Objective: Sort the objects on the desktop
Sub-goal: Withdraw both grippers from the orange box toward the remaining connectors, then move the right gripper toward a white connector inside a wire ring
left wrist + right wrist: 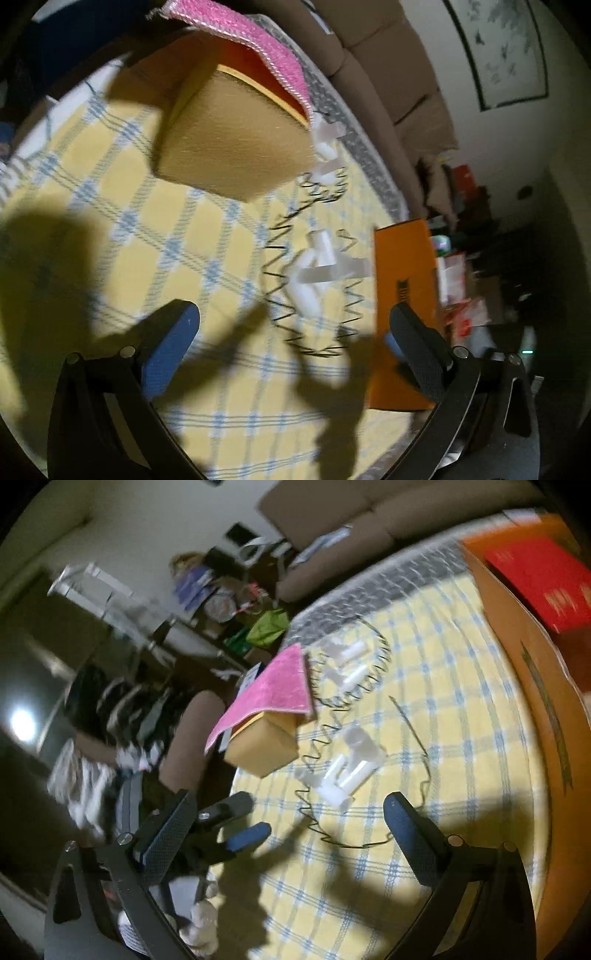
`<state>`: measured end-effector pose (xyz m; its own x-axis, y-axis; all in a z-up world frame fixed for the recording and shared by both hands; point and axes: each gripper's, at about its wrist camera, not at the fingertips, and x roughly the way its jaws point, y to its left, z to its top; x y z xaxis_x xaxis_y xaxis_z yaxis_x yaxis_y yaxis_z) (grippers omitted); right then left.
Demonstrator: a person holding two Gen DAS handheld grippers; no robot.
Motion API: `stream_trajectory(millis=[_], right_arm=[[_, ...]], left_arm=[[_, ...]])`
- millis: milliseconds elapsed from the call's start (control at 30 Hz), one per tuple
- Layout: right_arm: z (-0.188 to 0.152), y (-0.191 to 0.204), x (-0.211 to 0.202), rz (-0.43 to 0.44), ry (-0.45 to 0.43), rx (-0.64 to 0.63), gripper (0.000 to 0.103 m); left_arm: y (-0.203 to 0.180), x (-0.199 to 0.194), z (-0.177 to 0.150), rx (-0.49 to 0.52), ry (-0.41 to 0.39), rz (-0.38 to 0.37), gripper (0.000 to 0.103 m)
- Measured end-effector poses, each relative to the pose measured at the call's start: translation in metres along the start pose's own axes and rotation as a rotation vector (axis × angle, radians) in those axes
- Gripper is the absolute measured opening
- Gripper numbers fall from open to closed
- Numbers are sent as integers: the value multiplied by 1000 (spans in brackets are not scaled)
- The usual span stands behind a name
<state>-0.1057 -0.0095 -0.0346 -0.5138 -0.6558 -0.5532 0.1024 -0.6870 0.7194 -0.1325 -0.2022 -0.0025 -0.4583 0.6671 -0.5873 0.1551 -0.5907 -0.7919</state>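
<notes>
While over the tablecloth [122,229], both grippers [291,325] [291,812] wide apart, empty.

Setting: a lived-in home, living room. Evidence: brown sofa [369,513] along the table's far edge; framed ink painting [498,51] on white wall; yellow checked tablecloth [122,236] on table; cluttered boxes and bags [236,602] beyond the left edge.

open left tool [291,332], white tubes [314,273], tan box [236,136]
</notes>
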Motion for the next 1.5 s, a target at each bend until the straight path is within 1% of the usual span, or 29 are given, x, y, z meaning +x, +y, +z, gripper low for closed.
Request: stream_trajectory(millis=[67,167,333,500,667,933,1000,1033,1100,1267,1333,1433,1500], right_arm=[[2,-5,1,2,10,25,103],[2,-6,7,-37,29,23,103],[-3,-13,20,-61,82,82,103],[-5,-22,24,-65,87,127,103],[-7,-33,31,-49,98,169,103],[-6,-41,37,33,69,196,103],[-6,-42,36,64,62,203,103],[-5,-42,36,95,61,208,103],[-5,-40,38,139,67,221,103],[-6,-31,40,197,78,219,103],[-6,-28,40,223,80,224,103],[-5,-24,38,201,74,211,103],[-5,-26,35,180,69,212,103]], left_arm=[[-3,5,1,-14,6,-60,103],[-6,5,0,-15,12,-104,103],[-11,12,-1,-9,9,-138,103],[-5,17,3,-44,-9,-177,103],[-3,23,6,-46,-7,-175,103],[-6,38,1,-34,68,-206,103],[-7,38,-1,-35,78,-228,103],[-8,38,-2,-43,83,-257,103],[-11,36,-2,-48,85,-277,103],[-14,30,-2,-60,83,-340,103],[-16,27,-1,-60,80,-345,103],[-12,22,1,-73,68,-338,103],[-7,18,3,-84,55,-319,103]])
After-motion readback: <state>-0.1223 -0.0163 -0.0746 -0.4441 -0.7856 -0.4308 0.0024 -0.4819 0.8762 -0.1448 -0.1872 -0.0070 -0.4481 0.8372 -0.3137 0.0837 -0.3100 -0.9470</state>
